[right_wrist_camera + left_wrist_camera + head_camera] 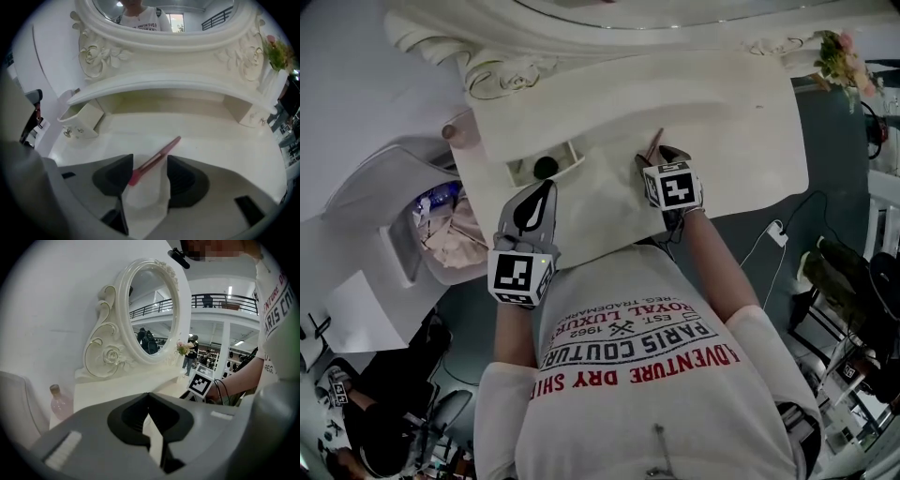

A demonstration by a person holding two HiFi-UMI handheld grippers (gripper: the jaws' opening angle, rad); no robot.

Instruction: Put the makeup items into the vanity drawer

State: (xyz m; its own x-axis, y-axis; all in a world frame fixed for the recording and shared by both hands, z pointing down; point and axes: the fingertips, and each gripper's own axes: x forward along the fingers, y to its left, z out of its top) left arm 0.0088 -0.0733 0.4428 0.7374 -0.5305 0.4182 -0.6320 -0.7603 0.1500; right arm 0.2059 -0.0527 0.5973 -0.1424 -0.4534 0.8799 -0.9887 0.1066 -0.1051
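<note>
My right gripper [149, 165] hangs over the worktop [215, 136], jaws wide. The pink pencil [161, 152] lies loose between them, its near end by the left jaw, its length running far-right. My left gripper [149, 398] is closed and empty. The open drawer [82, 121] sits far-left.

The head view looks steeply down on the tabletop [722, 122] from in front of the mirror [581, 37]. The left gripper view sits low, left of the mirror, facing it obliquely. The right gripper view faces the mirror squarely, close above the tabletop. It shares the drawer [546, 167] with the head view.
</note>
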